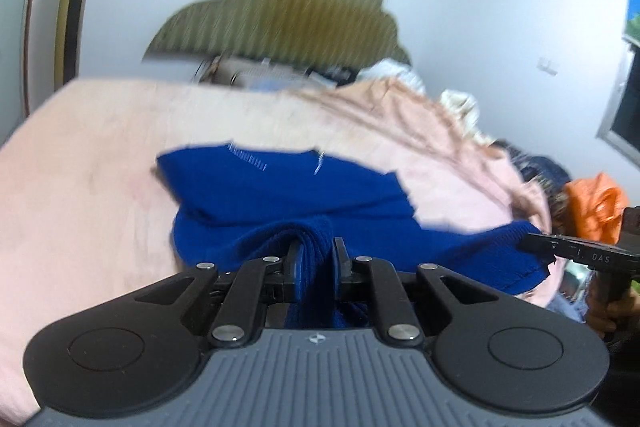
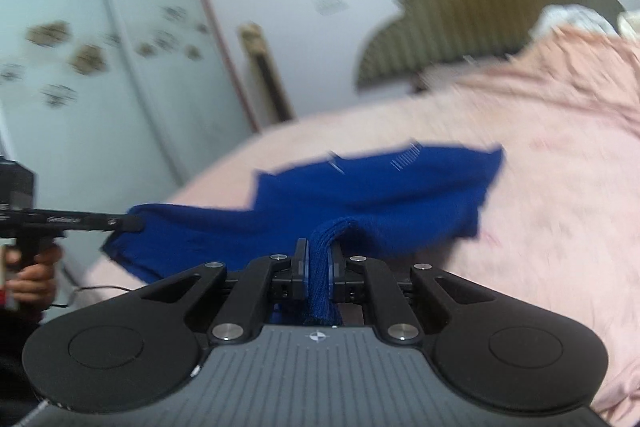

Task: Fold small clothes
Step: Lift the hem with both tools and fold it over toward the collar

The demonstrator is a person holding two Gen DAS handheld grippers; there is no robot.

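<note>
Blue knit garment [image 1: 280, 195] is pinched at its near hem by left gripper [image 1: 316, 259] and right gripper [image 2: 318, 259], fingers clamped narrow on bunched fabric, over pink bed [image 1: 80, 167]. Hem should be kept taut and level, then carried evenly to the far edge.

We see both views smeared by motion blur, so the weave of the royal-blue knitted garment [image 1: 280, 195] is unclear and its small white marks [image 2: 406, 159] cannot be read. We cannot tell what kind of garment it is. Its near fold is hidden behind the black gripper bodies. The pile of mixed clothes [image 1: 532, 167] at the far right of the pink bed sheet [image 1: 80, 187] is too blurred for us to separate its pieces. The hand [image 2: 34, 277] on the other gripper's handle is cut by the left edge. The decorations on the pale wardrobe door [image 2: 86, 61] are only brown smudges.
</note>
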